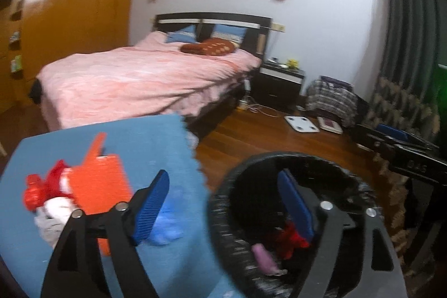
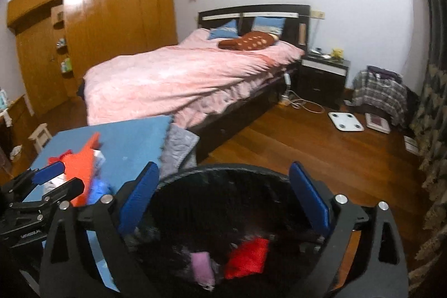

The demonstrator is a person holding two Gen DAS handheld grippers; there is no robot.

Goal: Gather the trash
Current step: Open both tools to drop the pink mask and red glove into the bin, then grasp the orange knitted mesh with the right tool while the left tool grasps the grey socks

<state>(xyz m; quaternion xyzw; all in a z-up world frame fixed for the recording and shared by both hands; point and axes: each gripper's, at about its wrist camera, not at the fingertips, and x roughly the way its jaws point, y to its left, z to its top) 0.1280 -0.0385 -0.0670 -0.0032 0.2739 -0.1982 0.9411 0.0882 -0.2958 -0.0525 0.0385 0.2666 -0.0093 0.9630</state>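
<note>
While both grippers hang with jaws spread wide and nothing between them, the task stands mid-cycle: some trash is binned, some still waits on the table. The right gripper point(image 2: 223, 203) sits directly over the mouth of the black trash bin point(image 2: 178, 175), which holds a red crumpled wrapper point(image 2: 247, 256) and a pale purple scrap point(image 2: 201, 264) at its dark bottom. The left gripper point(image 1: 223, 205) straddles the gap between bin and blue table point(image 1: 156, 147), one pad over each.

Remaining trash lies in a loose pile on the table's left part: an orange ribbed plastic sheet point(image 1: 100, 180), stiff and flat with a pointed corner raised; a red crinkled wrapper point(image 1: 42, 186) beside it; white crumpled tissue point(image 1: 53, 219) below, touching both.

The next move, by judgement, calls for the left gripper to swing left over the pile and close on one piece. The rigid sheet wants an edge grip; the soft tissue and the wrapper will compress under the ridged blue pads point(image 1: 152, 205)
</note>
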